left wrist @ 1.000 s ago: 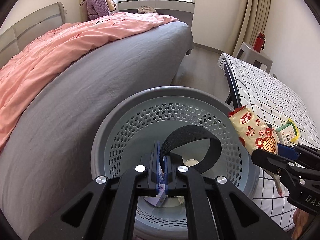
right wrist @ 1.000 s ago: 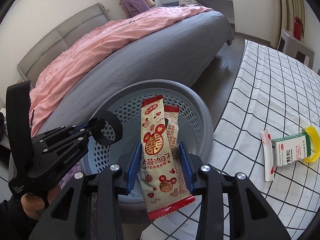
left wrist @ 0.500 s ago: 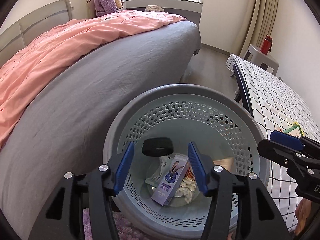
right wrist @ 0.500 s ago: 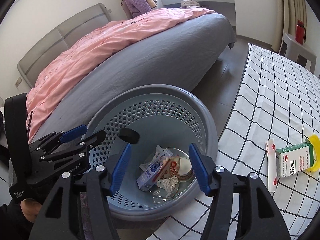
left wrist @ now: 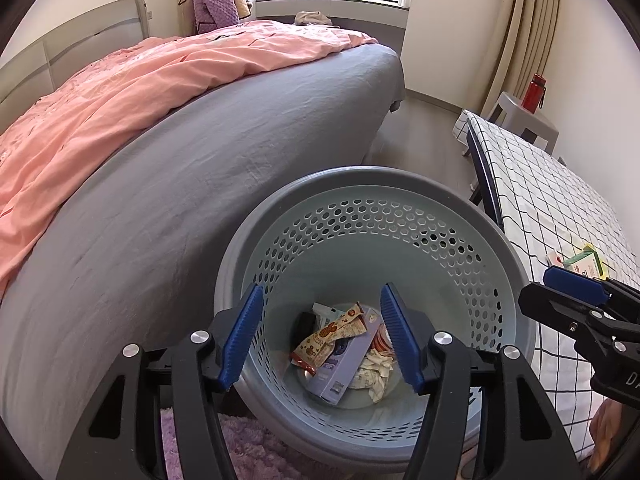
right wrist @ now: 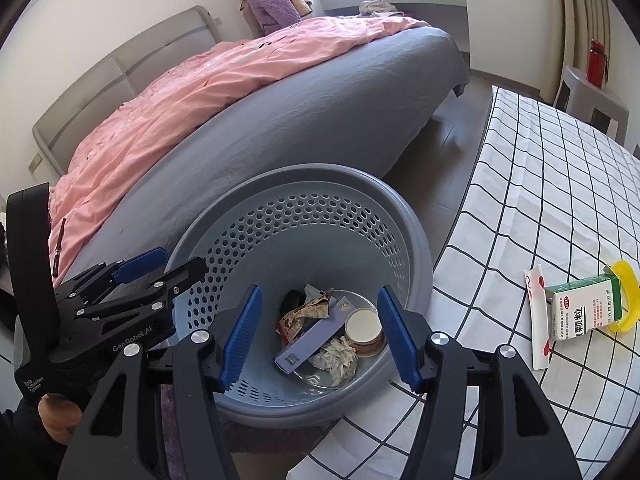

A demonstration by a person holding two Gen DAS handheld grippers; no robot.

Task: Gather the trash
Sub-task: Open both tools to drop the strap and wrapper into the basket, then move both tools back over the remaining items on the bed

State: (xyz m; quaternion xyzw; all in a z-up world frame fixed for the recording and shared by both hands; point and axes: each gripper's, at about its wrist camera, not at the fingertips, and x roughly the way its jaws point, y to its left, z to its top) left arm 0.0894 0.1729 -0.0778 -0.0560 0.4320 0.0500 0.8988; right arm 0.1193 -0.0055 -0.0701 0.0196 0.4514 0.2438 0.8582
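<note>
Perforated grey-blue plastic forms the round bin [left wrist: 372, 216], its wall pierced by rows of small hexagonal holes under a smooth, thick rim; it fills the lower middle of both views. At its bottom lies the trash: a flat red-and-cream snack wrapper [left wrist: 328, 336] with round cartoon-face prints, a long lilac carton [right wrist: 316, 344] with a small picture on its end flap, a crumpled white tissue [right wrist: 338, 360], a squat round tub [right wrist: 363, 328] with a pale lid, and something small and black [right wrist: 294, 300] at the back.

Left tongs [left wrist: 320, 344] hang over the bin at the lower centre of the left view, their ribbed blue pads spread wide and opening, nothing between them. Right tongs [right wrist: 320, 340] sit likewise in the right view, spread and pinching nothing. On the left tool's black body, seen at the lower left of the right view, white lettering reads "GenRobot.AI".

Right of the bin is a surface [right wrist: 560, 184] under a white cloth with a black grid. On it, at the right edge, lie a green-and-white box [right wrist: 580, 308] printed with Chinese characters, a yellow ring [right wrist: 626, 296] touching it, and a white strip with red marks [right wrist: 538, 320].

Beyond the bin, a bed [left wrist: 240, 128] carries a smooth grey sheet and a rumpled pink quilt [left wrist: 140, 80]. A red bottle [left wrist: 534, 92] stands on a grey stool [left wrist: 532, 120] at upper right.
</note>
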